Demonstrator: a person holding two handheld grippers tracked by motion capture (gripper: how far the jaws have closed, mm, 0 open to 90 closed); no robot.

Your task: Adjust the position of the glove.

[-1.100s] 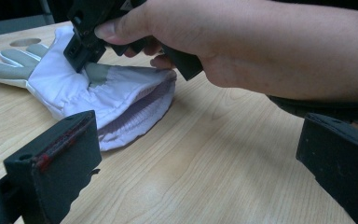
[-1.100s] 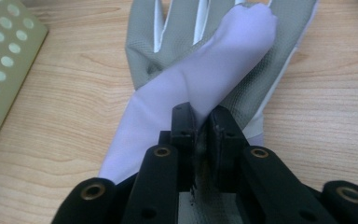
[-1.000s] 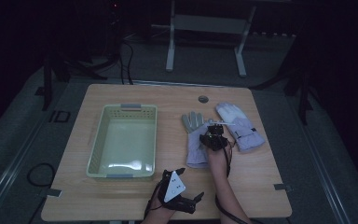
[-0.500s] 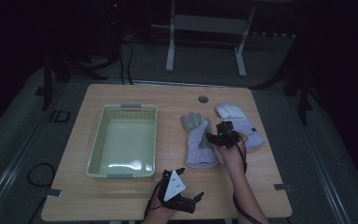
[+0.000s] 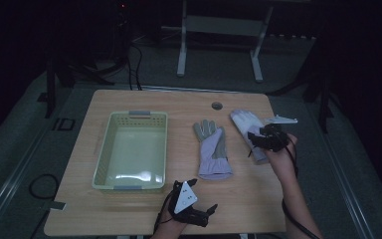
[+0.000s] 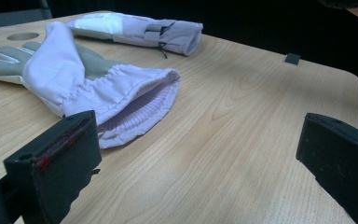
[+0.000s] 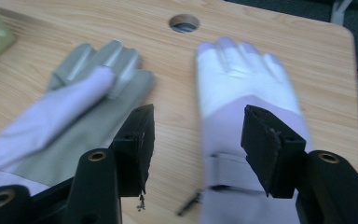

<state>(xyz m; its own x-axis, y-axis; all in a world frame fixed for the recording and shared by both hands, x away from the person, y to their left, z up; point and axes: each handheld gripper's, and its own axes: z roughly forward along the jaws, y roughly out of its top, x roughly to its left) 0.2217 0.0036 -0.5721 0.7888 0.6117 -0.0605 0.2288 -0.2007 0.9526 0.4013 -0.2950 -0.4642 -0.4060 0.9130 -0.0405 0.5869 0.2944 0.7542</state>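
The right-hand glove (image 7: 242, 93) lies flat on the surface (image 7: 177, 140) just beyond the right gripper (image 7: 196, 140) — soft, light, floppy, best pinched at its cuff. Its jaws have just been opening and stand apart, nothing between them — the left gripper (image 5: 191, 211) gapes too.

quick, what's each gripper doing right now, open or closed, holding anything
Left gripper: open, holding nothing, low over the table.
Right gripper: open, jaws have just been opening, nothing between them, above the right glove.
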